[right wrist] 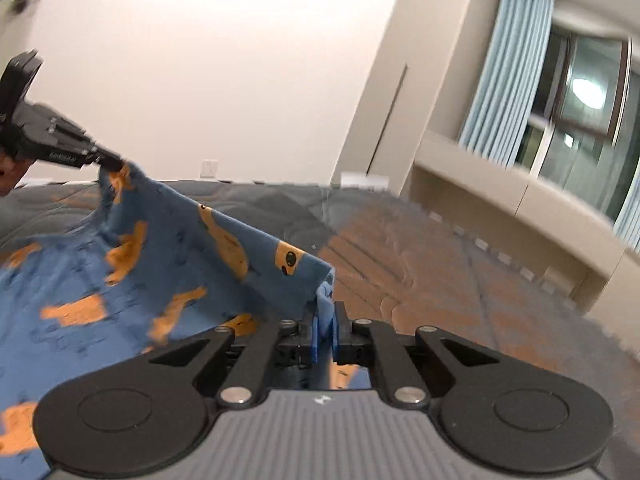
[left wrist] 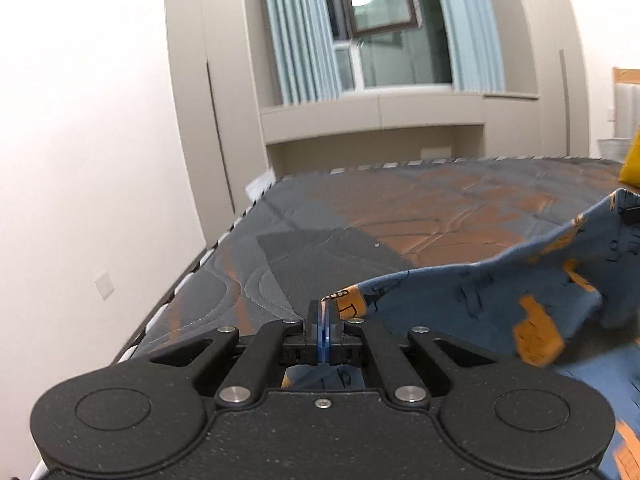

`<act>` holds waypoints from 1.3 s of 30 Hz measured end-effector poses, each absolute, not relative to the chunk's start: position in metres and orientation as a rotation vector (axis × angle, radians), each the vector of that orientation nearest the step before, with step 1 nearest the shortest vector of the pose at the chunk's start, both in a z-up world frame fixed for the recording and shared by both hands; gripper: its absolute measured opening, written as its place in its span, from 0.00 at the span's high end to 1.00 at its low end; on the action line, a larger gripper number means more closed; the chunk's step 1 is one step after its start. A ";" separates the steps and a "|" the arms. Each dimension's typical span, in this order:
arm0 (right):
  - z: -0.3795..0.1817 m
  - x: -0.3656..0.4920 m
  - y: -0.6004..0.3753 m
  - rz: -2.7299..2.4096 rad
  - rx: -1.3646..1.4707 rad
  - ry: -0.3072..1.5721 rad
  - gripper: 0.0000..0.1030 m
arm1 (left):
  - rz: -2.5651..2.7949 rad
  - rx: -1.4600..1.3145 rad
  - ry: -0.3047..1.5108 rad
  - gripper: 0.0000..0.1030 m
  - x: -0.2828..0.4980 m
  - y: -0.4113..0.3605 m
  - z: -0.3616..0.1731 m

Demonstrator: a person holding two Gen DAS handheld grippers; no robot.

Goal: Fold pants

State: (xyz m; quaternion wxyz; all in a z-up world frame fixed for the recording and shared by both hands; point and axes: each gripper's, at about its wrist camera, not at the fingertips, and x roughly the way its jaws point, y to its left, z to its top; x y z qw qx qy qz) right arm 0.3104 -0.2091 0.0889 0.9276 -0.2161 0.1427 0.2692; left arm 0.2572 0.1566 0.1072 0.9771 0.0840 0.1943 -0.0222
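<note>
1. Bedroom setting: a bare quilted mattress (left wrist: 360, 216) in grey and rust-orange patches fills the foreground, with pale blue curtains (left wrist: 296, 40) on either side of a dark window (left wrist: 384, 20) and cream built-in cabinets (left wrist: 216, 80) behind.

2. Lying partly on the mattress and partly lifted off it are the pants (right wrist: 132, 264), blue cloth printed with orange shapes and small dark line drawings.

3. Clamped tight on one edge of the cloth is the left gripper (left wrist: 323, 322); its blue pads are pressed together with only a thin hem showing between them.

4. Nearly closed as well is the right gripper (right wrist: 325, 330), with a thicker bunch of blue cloth pinched between its pads.

5. From the right wrist view the left gripper appears at the far left, holding up another corner, and the cloth hangs in a sagging span between the two grips.

6. Handling, as a judgement: the fabric looks thin, light and limp, like cotton sleepwear. It droops and creases readily, so it should neither resist folding nor keep a shape unaided.

7. Corners and hems look like the best places to hold, since the stitched edge gives the pads something firmer to bite.

8. Slack in the middle could bunch or fold unevenly unless the span is kept taut when laid down.
</note>
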 end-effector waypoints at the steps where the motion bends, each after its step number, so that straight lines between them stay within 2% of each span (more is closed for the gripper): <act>1: 0.088 0.289 -0.208 0.544 -0.465 0.270 0.94 | -0.047 0.169 0.383 1.00 0.241 0.155 0.106; 11: 0.037 0.151 -0.192 0.447 -0.608 0.176 0.99 | -0.081 0.205 0.386 1.00 0.134 0.144 0.051; 17: 0.005 0.129 -0.175 0.386 -0.661 0.190 1.00 | -0.079 0.191 0.403 1.00 0.121 0.140 0.020; 22: -0.003 0.133 -0.164 0.415 -0.695 0.192 1.00 | -0.072 0.184 0.388 1.00 0.118 0.139 0.022; 25: -0.010 0.133 -0.161 0.436 -0.749 0.166 0.87 | -0.072 0.192 0.378 1.00 0.115 0.140 0.025; 29: -0.025 0.132 -0.143 0.434 -0.885 0.112 0.54 | -0.072 0.189 0.379 1.00 0.112 0.141 0.025; 33: -0.037 0.138 -0.130 0.417 -1.070 0.030 0.46 | -0.069 0.187 0.378 1.00 0.113 0.142 0.026; 35: -0.042 0.146 -0.121 0.421 -1.133 0.009 0.49 | -0.067 0.184 0.375 1.00 0.113 0.142 0.027; 36: -0.044 0.150 -0.120 0.427 -1.158 0.008 0.64 | -0.067 0.183 0.374 1.00 0.113 0.142 0.028; 37: -0.045 0.154 -0.119 0.428 -1.181 0.013 0.93 | -0.066 0.182 0.373 1.00 0.112 0.142 0.028; 39: -0.050 0.161 -0.114 0.416 -1.202 0.015 0.97 | -0.064 0.182 0.370 1.00 0.110 0.142 0.028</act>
